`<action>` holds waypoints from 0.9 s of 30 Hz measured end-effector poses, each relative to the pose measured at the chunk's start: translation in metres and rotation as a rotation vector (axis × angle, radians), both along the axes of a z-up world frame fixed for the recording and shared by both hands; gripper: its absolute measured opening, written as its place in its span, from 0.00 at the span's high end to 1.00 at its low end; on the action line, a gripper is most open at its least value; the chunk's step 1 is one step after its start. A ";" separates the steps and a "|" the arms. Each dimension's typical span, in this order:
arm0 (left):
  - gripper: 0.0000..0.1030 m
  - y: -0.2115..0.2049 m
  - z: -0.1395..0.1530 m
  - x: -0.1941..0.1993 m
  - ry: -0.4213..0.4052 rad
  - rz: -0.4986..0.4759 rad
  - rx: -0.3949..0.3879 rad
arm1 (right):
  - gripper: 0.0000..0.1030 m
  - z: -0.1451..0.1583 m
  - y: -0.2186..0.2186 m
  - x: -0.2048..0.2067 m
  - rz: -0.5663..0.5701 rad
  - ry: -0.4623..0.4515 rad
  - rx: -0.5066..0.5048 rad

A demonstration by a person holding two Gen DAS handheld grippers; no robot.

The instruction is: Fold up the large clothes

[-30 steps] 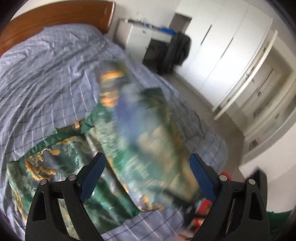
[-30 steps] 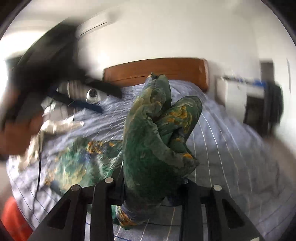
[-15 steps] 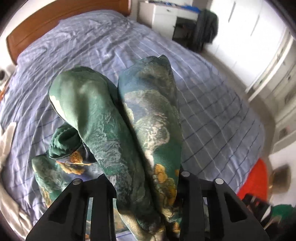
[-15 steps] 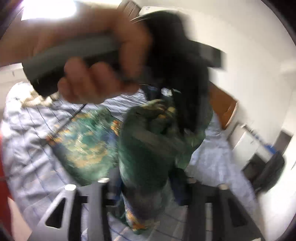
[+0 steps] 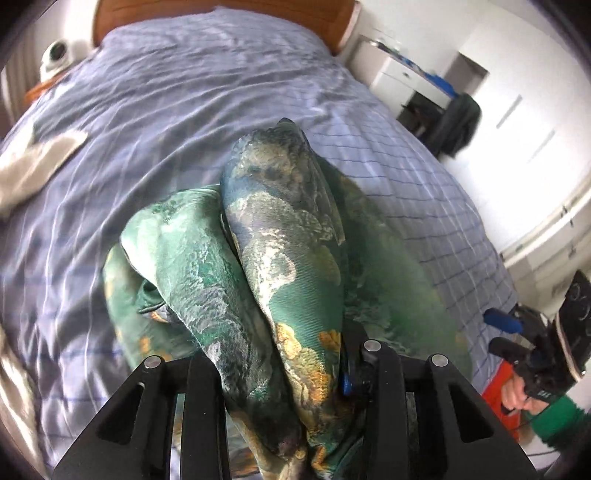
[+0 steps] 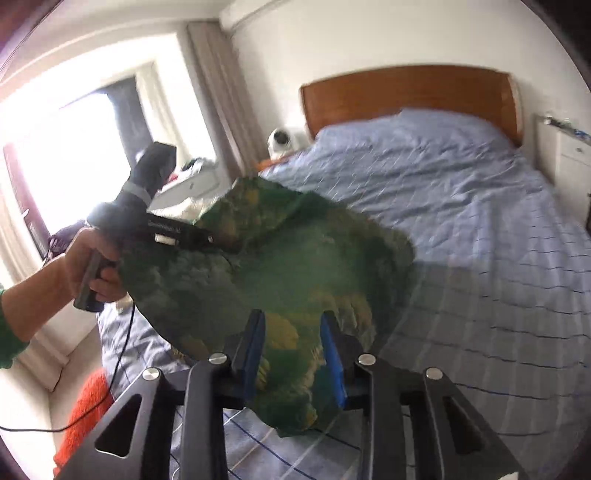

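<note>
Left wrist view first, and we go from left to right. At the far left edge a pale cloth (image 5: 35,162) lies on the bed (image 5: 184,96), whose blue checked sheet fills most of the view up to the wooden headboard (image 5: 229,5) at the far end. In the middle, near us, our left gripper (image 5: 280,373) is clenched on the green patterned garment (image 5: 266,258); thick folds of it bulge up between the fingers and the rest spreads down onto the sheet. Far right stands a white nightstand (image 5: 402,79), and at the near right corner we see our right hand (image 5: 517,395) in a green sleeve, holding the other tool.

Right wrist view: on the left our left hand (image 6: 90,273) grips its tool by the handle, in front of a bright window (image 6: 74,155). That tool's front end is buried in the garment (image 6: 288,266), which hangs blurred above the bed (image 6: 461,206). Near centre, our right gripper (image 6: 293,354) has the lower edge of the fabric between its blue pads (image 6: 332,354), and its jaws are closing on it. Behind stands the headboard (image 6: 406,92).
</note>
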State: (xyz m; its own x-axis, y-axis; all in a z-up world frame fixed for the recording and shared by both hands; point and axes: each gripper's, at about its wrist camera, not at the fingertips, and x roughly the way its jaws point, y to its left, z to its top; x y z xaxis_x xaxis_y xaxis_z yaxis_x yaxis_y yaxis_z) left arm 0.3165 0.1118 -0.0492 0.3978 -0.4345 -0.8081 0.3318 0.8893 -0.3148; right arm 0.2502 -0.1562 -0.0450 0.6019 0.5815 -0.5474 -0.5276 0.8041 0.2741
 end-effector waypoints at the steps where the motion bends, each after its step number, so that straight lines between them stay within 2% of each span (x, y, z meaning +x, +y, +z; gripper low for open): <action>1: 0.67 0.008 -0.006 -0.001 0.008 0.014 -0.015 | 0.69 -0.006 0.009 0.004 0.012 0.006 -0.023; 6: 0.66 0.038 -0.025 -0.004 0.030 0.051 -0.086 | 0.69 -0.022 0.034 0.012 0.056 0.039 -0.083; 13: 0.60 0.068 -0.072 0.003 0.102 0.088 -0.204 | 0.72 -0.071 0.054 0.032 0.091 0.202 -0.147; 17: 0.58 0.077 -0.092 0.006 0.112 0.104 -0.268 | 0.72 -0.089 0.060 0.037 0.104 0.240 -0.183; 22: 0.58 0.080 -0.086 0.005 0.105 0.122 -0.298 | 0.72 -0.070 0.065 0.041 0.139 0.279 -0.239; 24: 0.57 0.082 -0.081 0.002 0.096 0.127 -0.305 | 0.69 -0.045 0.070 0.045 0.149 0.278 -0.243; 27: 0.58 0.083 -0.077 -0.006 0.084 0.122 -0.316 | 0.69 -0.004 0.092 0.068 0.182 0.229 -0.177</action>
